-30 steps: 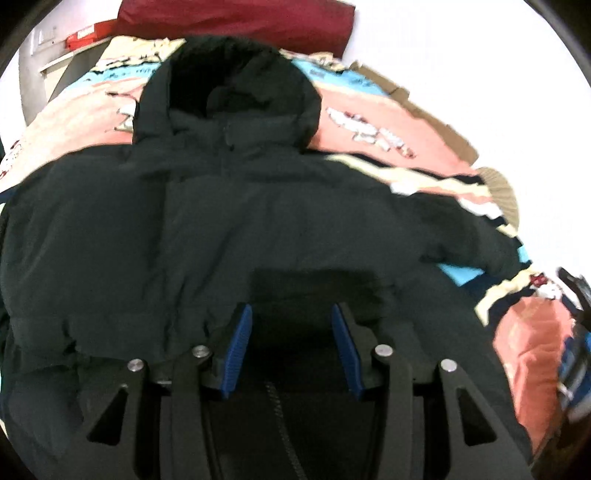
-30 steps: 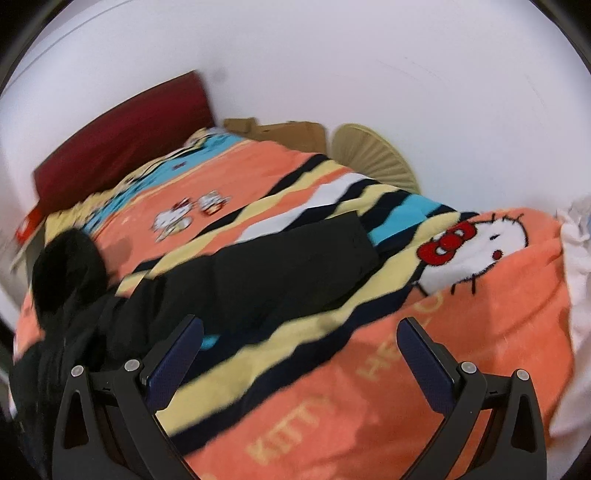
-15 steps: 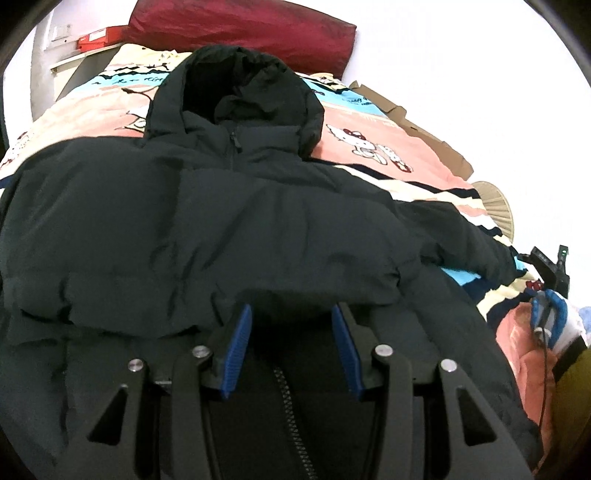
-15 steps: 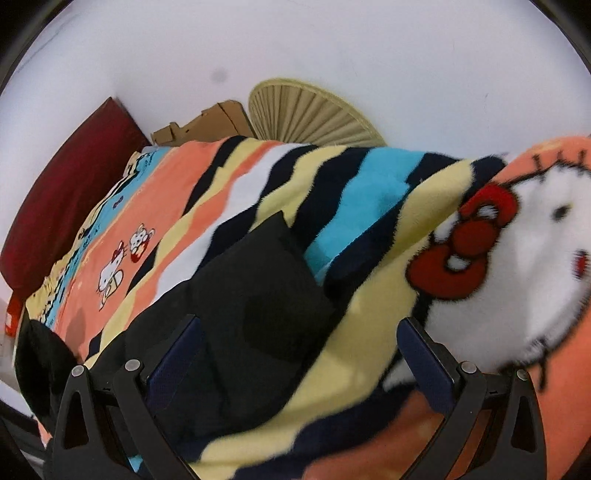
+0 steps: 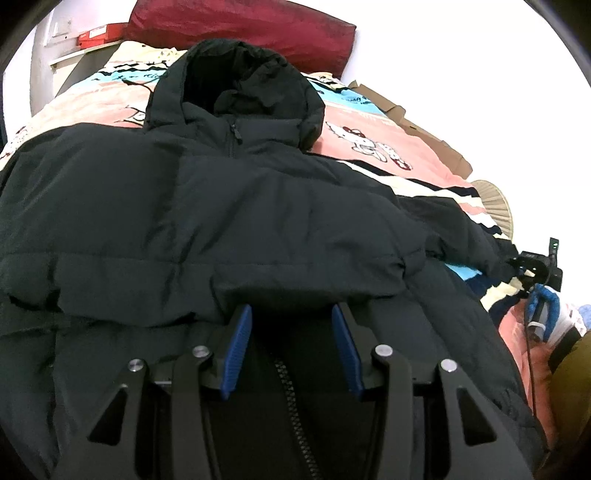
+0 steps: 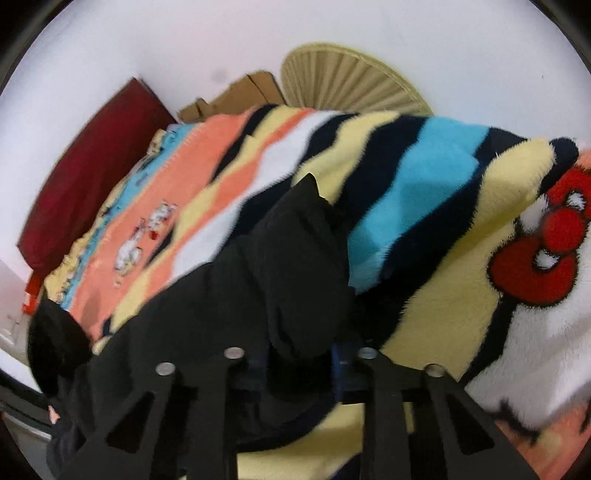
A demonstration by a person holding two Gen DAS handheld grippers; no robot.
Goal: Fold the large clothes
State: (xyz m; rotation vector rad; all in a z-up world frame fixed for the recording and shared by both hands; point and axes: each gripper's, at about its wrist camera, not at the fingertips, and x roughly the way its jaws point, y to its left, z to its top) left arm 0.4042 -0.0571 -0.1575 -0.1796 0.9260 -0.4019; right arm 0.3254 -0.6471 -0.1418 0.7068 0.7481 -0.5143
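jacket: we're looking at a black hooded puffer jacket (image 5: 236, 206) lying front-up on the striped cartoon blanket (image 6: 424, 192), hood (image 5: 236, 85) toward the dark red headboard (image 5: 240, 26), lower hem doubled up over the chest.
left gripper: our left gripper (image 5: 291, 332) is sitting half open over the zipper (image 5: 291, 413); the folded hem is lying across its blue pads (image 5: 238, 350). We can't tell if they're pressing on it.
right gripper: our right gripper (image 6: 299, 363) is closing its jaws on the cuff end of the jacket's sleeve (image 6: 295, 266), fabric bunching between them.
sleeve: we're seeing it stretching out sideways across the blanket.
background: we're seeing cardboard (image 6: 236, 96) and a ribbed beige fan-shaped object (image 6: 351, 85) against the wall.
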